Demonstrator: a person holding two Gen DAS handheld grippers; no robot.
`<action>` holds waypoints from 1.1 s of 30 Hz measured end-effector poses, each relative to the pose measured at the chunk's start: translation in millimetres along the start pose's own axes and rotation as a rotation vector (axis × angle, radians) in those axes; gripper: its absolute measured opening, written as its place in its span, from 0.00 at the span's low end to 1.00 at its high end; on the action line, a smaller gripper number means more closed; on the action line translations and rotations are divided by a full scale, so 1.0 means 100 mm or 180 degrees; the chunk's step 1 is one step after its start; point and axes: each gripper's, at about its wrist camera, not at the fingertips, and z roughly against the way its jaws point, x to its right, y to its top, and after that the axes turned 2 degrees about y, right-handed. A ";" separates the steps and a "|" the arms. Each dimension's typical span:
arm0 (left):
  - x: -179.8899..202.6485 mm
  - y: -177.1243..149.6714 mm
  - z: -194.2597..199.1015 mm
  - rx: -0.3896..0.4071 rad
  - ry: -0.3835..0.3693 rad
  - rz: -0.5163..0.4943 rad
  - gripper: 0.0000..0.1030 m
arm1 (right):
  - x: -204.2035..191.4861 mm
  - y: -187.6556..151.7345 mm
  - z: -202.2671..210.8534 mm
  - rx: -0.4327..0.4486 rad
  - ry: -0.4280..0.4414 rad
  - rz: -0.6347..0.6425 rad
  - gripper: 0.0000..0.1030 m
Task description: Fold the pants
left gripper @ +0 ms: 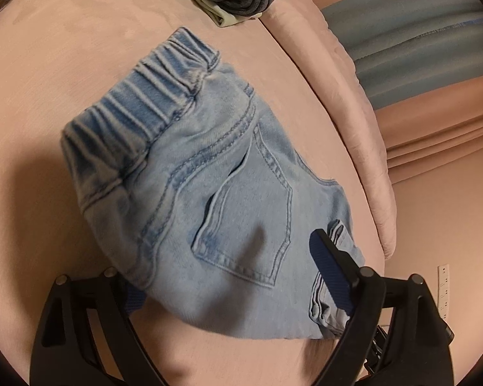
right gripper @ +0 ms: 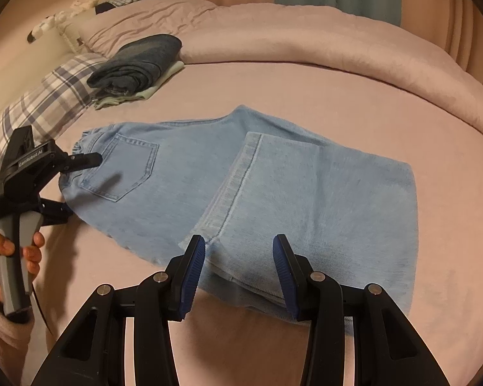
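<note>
Presently the left hand-held gripper (left gripper: 228, 273) stands with its jaws spread wide around the waist end of the pants (right gripper: 241, 186), one finger (left gripper: 330, 263) lying on the denim beside the back pocket (left gripper: 251, 222), the other low at the near edge of the cloth; the pads do not pinch the fabric. A hand (right gripper: 6, 257) grips its grey handle at the left side of the right wrist view. The right hand-held gripper (right gripper: 240, 257) has its jaws partly apart, a blue pad (right gripper: 193, 270) on either side of the folded leg end, over the cloth; whether they press it cannot be told.

One pair of light blue pants lies flat on the pink bed (right gripper: 306, 77), legs folded over. One stack of folded clothes (right gripper: 138, 64), dark grey on pale green, sits farther back. One plaid pillow (right gripper: 48, 96) lies at the left, and one thick pink duvet (right gripper: 338, 41) is bunched along the far side.
</note>
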 end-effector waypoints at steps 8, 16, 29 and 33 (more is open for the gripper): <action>0.01 0.01 0.05 0.0071 0.0099 0.0019 0.68 | 0.06 0.01 -0.11 -0.0061 -0.0038 -0.0057 0.43; 0.02 0.02 0.14 0.0150 0.0141 0.0046 0.53 | 0.06 0.04 -0.32 -0.0130 -0.0055 -0.0084 0.43; 0.24 -0.01 0.26 0.0291 0.0262 -0.0285 0.46 | 0.02 0.09 -0.42 -0.0200 -0.0124 0.0000 0.43; 0.27 0.00 0.27 0.0306 0.0316 -0.0355 0.40 | -0.02 0.13 -0.38 -0.0085 0.0016 -0.0005 0.43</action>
